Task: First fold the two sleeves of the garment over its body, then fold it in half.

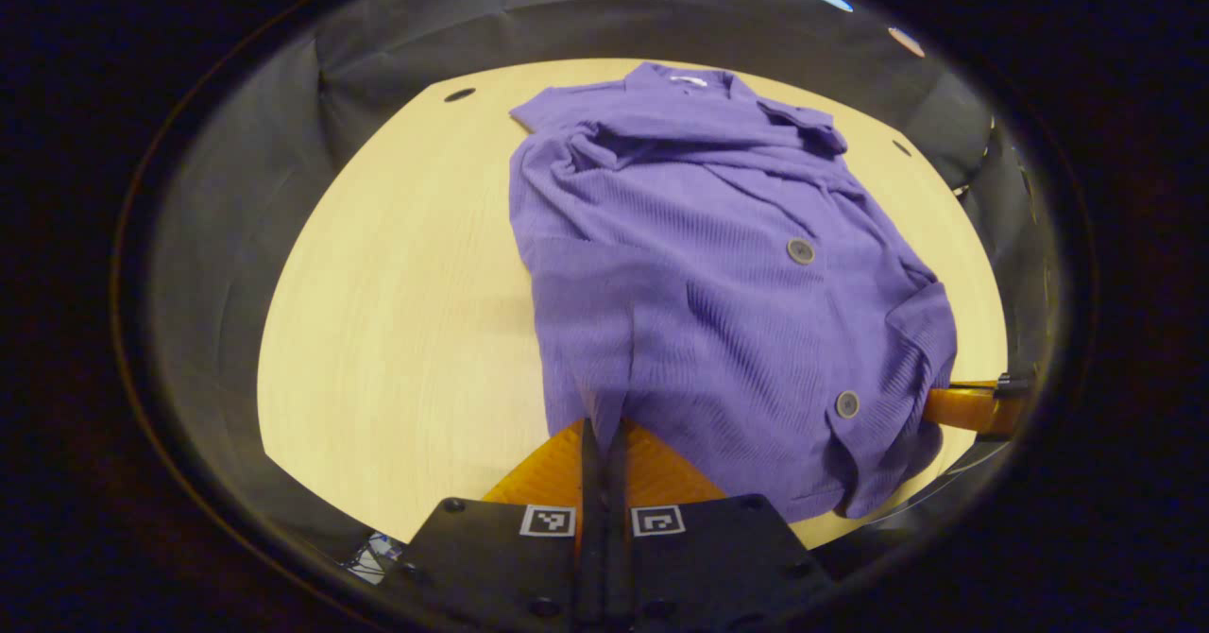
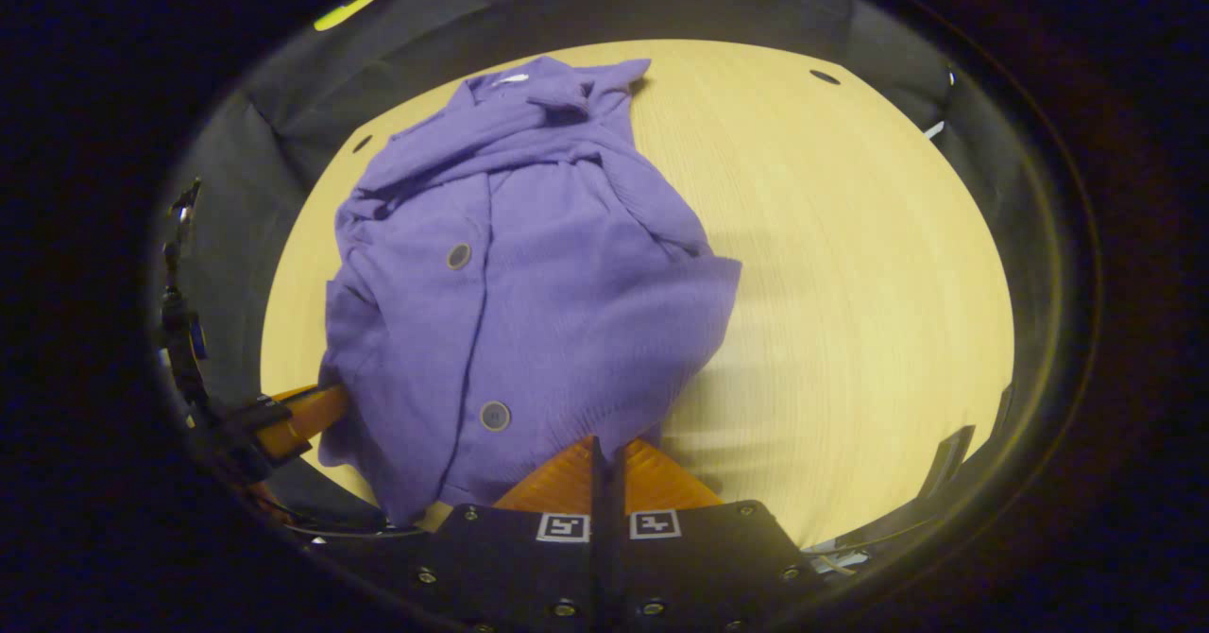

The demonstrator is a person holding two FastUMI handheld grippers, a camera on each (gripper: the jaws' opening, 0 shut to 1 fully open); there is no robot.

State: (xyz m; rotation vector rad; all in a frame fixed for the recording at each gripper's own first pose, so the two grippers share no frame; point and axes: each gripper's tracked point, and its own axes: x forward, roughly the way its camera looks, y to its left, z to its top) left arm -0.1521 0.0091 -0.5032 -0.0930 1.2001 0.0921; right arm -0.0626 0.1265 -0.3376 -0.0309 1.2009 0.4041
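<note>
Gripping purple garment (image 1: 718, 274), both tools, unlabelled

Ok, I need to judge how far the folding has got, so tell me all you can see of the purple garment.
The purple garment is a ribbed knit with a collar at the far end and two grey buttons down its front. It lies rumpled on the pale wooden table, sleeves drawn in over the body. Its near hem is lifted: the left gripper and the right gripper each look shut on that edge.
</note>
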